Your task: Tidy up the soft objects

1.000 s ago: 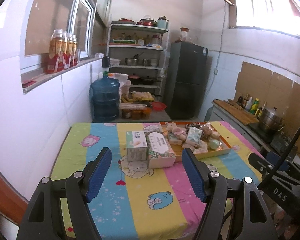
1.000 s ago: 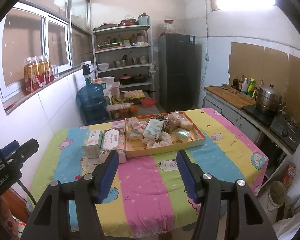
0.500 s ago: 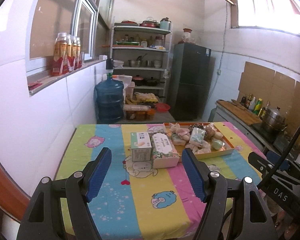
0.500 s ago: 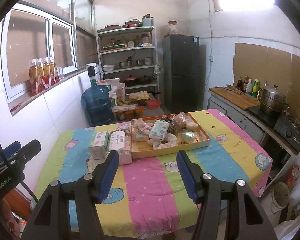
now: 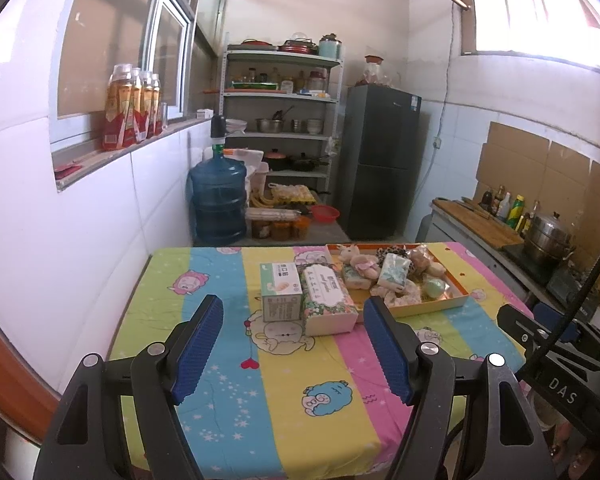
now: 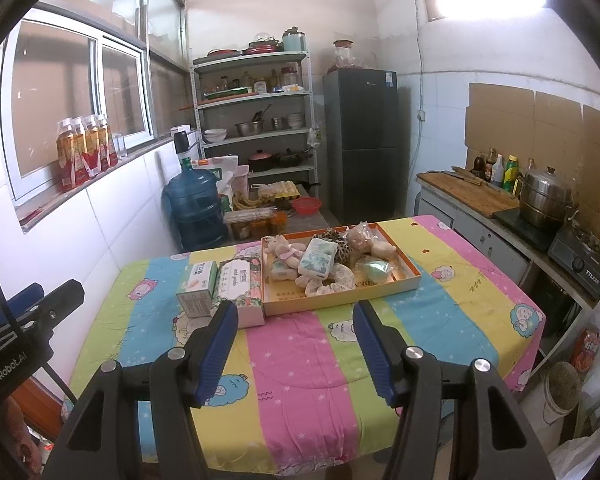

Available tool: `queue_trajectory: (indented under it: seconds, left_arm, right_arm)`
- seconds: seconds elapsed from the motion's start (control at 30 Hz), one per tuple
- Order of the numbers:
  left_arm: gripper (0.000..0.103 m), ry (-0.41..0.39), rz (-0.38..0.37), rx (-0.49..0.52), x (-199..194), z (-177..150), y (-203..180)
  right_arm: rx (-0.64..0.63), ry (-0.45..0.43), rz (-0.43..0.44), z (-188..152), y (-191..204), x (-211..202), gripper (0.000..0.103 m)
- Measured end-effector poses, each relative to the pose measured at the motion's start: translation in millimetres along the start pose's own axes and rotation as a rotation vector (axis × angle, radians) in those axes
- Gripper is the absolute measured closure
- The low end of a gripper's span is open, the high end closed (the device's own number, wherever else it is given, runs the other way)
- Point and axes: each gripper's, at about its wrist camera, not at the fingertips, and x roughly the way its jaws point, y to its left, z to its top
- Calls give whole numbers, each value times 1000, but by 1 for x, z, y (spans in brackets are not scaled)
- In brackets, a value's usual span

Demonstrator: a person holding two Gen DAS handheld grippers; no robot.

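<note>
An orange tray (image 6: 414, 276) (image 5: 458, 300) at the far side of the striped table holds several soft things: a pink plush toy (image 6: 286, 250), a tissue pack (image 6: 318, 258), a leopard-print piece (image 6: 336, 238) and a green pouch (image 6: 376, 270). Left of the tray lie a floral tissue box (image 5: 326, 296) (image 6: 240, 284) and a small green-white box (image 5: 280, 290) (image 6: 196, 286). My left gripper (image 5: 294, 348) stands open over the near table, nothing between its blue pads. My right gripper (image 6: 294, 346) is open too and holds nothing, well short of the tray.
The table (image 6: 308, 360) wears a striped cartoon cloth. Behind it stand a blue water jug (image 6: 196, 208), a metal shelf (image 6: 256, 120) and a dark fridge (image 6: 362, 140). A counter with a steel pot (image 6: 544, 196) runs along the right wall. Bottles (image 5: 130, 108) line the windowsill.
Both views have shifted slightly, so the table and tray sit a little farther and lower in frame. Both grippers stay open; nothing on the table has moved.
</note>
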Motion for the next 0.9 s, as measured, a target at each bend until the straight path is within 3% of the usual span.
queue_trajectory:
  seconds: [0.9]
  left_arm:
    - [29, 5, -10, -5, 4, -4, 1]
  right_arm:
    - [1, 3, -6, -4, 1, 0, 43]
